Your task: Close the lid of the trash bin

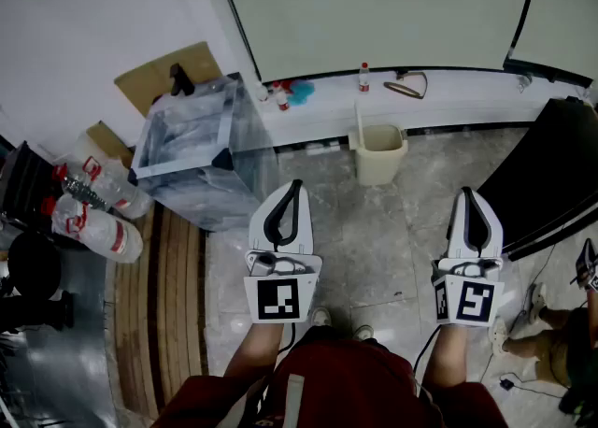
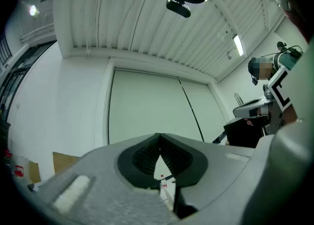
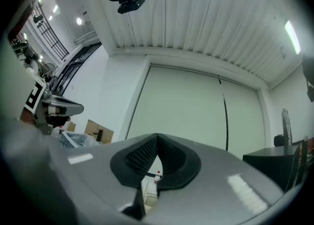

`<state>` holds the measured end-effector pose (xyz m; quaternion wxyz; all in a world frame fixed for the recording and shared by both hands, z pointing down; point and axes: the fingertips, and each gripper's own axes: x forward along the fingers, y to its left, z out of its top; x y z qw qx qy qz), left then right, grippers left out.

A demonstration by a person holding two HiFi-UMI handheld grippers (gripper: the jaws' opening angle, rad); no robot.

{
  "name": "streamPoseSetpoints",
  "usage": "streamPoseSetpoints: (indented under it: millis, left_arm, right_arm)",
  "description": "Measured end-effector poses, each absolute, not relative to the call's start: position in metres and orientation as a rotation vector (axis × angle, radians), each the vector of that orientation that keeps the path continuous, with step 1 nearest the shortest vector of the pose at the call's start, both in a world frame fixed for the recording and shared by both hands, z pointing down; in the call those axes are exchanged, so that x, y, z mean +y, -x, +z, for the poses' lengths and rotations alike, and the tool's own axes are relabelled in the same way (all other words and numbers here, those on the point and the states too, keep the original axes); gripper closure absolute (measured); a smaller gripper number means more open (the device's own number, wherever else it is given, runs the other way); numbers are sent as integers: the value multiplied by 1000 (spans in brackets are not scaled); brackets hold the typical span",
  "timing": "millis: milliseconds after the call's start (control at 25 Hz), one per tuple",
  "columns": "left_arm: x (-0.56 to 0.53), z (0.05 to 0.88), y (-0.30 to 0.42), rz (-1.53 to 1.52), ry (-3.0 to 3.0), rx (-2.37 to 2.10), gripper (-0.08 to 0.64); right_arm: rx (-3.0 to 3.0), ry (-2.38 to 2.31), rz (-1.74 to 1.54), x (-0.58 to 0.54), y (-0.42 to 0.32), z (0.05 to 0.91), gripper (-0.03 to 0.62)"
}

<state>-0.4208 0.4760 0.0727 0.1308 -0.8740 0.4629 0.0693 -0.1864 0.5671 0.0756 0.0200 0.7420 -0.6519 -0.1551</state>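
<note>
The trash bin point(image 1: 192, 150) is a large grey bin lined with a clear bag, standing on the floor at the left by the wall. Its top looks open, and I cannot make out a lid clearly. My left gripper point(image 1: 296, 185) hovers just right of the bin with its jaws shut and nothing between them. My right gripper point(image 1: 464, 194) is held farther right, also shut and empty. In the left gripper view the left gripper point(image 2: 159, 135) points at the pale wall, tips together. The right gripper point(image 3: 157, 135) likewise points at the wall, with the bin's bag point(image 3: 73, 139) at its left.
A small beige bucket point(image 1: 378, 150) stands by the wall ahead. Packed water bottles point(image 1: 93, 206) lie at the left beside wooden boards point(image 1: 173, 305). A black case point(image 1: 551, 174) sits at the right, with another person's shoes point(image 1: 537, 309) near it. Cardboard point(image 1: 163, 76) leans behind the bin.
</note>
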Motion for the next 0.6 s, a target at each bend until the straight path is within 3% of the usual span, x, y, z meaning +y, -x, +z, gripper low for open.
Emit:
streamPoseSetpoints:
  millis: [600]
  left_arm:
    - [433, 73, 473, 238, 2560, 1324, 555]
  right_arm:
    - [-2044, -2308, -492, 522, 244, 72, 592]
